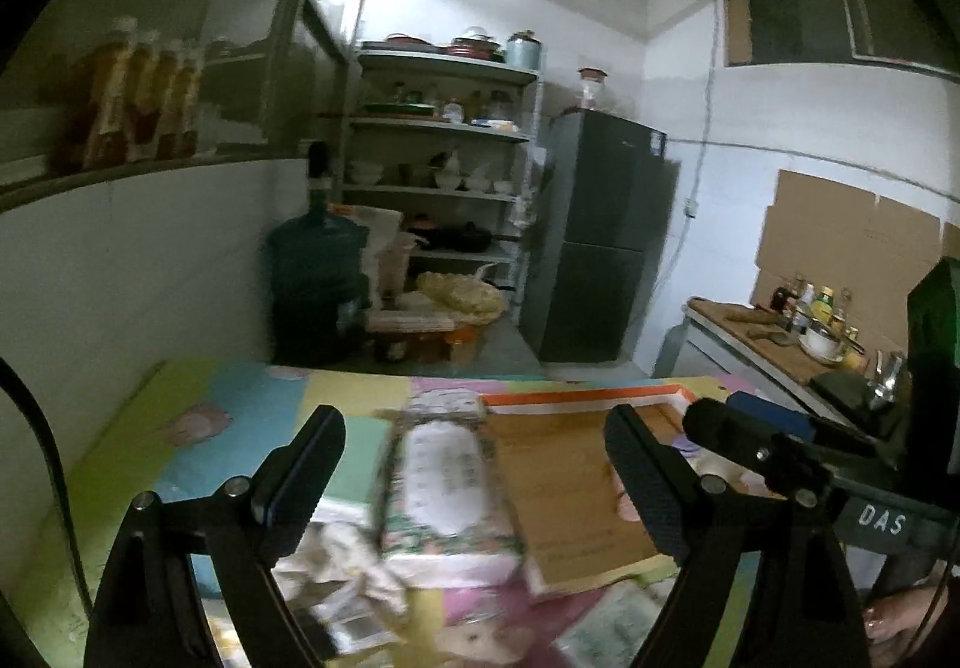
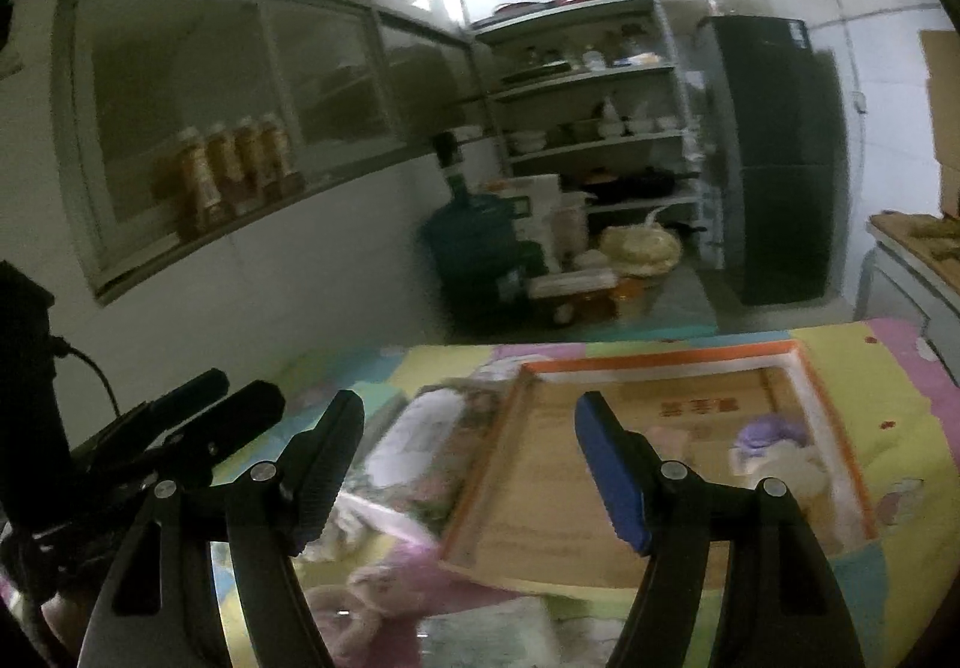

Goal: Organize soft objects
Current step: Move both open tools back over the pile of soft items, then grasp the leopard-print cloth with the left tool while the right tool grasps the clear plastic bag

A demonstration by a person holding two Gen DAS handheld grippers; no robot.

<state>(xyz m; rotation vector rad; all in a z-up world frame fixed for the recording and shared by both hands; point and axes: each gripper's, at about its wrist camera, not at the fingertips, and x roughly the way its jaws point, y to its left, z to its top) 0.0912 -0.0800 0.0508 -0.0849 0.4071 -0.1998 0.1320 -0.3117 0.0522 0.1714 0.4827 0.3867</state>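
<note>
Pastel patchwork mat [image 1: 240, 398], orange-rimmed brown cardboard box [image 2: 660, 362], floral-patterned tissue pack [image 1: 444, 482]

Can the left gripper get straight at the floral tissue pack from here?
Probably yes: the left gripper is open and empty, and the floral tissue pack lies on the mat between its fingers with nothing covering it.

Both wrist views set low and close above the pastel patchwork mat [image 1: 252, 398] [image 2: 900, 368], facing the far metal shelf rack [image 1: 444, 152] [image 2: 600, 104], sharing the orange-rimmed cardboard box [image 1: 576, 482] [image 2: 630, 464].
</note>
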